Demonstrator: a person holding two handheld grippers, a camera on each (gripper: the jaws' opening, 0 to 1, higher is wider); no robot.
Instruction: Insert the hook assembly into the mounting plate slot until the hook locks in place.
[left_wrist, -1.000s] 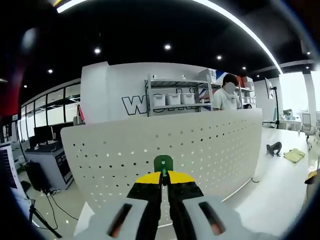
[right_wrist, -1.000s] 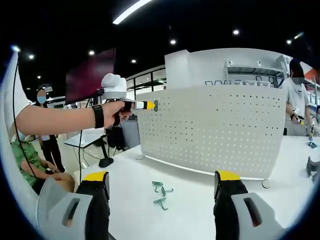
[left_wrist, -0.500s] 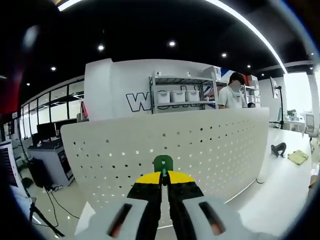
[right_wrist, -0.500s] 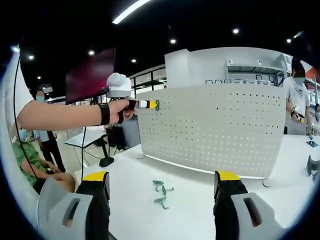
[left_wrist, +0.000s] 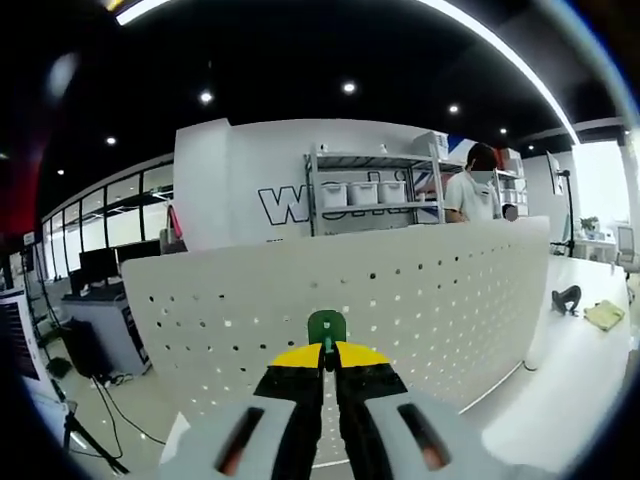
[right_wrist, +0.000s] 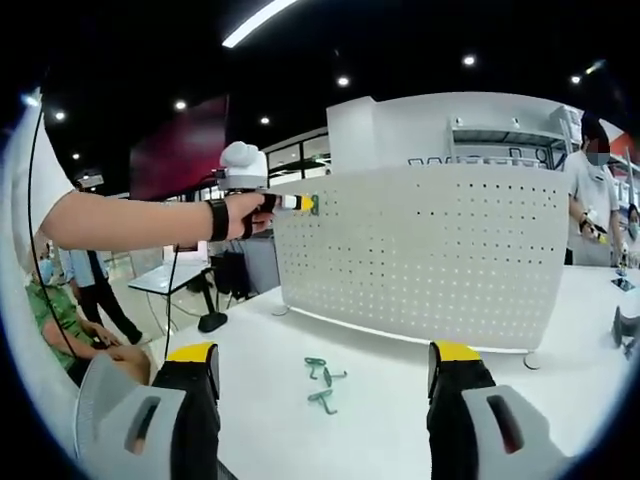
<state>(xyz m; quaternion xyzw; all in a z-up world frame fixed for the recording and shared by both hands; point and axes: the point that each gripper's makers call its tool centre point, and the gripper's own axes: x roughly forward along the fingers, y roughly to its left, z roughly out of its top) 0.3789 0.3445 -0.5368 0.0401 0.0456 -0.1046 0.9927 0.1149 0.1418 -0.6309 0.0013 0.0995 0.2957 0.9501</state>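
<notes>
- While the left gripper (left_wrist: 327, 352) keeps its yellow-tipped black jaws pinched together on a small green plastic hook (left_wrist: 326, 327), the hook's rounded head stands just above the jaw tips, in front of the white perforated mounting plate (left_wrist: 420, 300).
- That plate is a wide, upright, curved panel dotted with rows of small round holes; it stands on a white table (right_wrist: 380, 420).
- From the left gripper view, the hook sits close to the plate's upper part, though whether it touches a hole cannot be told.
- From the right gripper view, the left gripper (right_wrist: 306, 204) is seen from the side, held by a hand (right_wrist: 243, 215) with a black wristband, its yellow tip at the plate's top left corner.
- The right gripper (right_wrist: 325, 372) hangs with its jaws wide apart and nothing between them, above the table in front of the plate.
- Three more small green hooks (right_wrist: 322, 382) lie loose on the table, between those open jaws in the picture and well short of the plate.
- Behind the plate, the left gripper view shows a metal shelving unit with white bins (left_wrist: 365, 190) and a person in a white shirt (left_wrist: 478, 192).
- At the left edge of the right gripper view, a seated person in green (right_wrist: 60, 325) is partly hidden by the outstretched forearm.
- A dark object (left_wrist: 566, 297) and a yellowish cloth (left_wrist: 606, 314) rest on the table far to the right in the left gripper view.
</notes>
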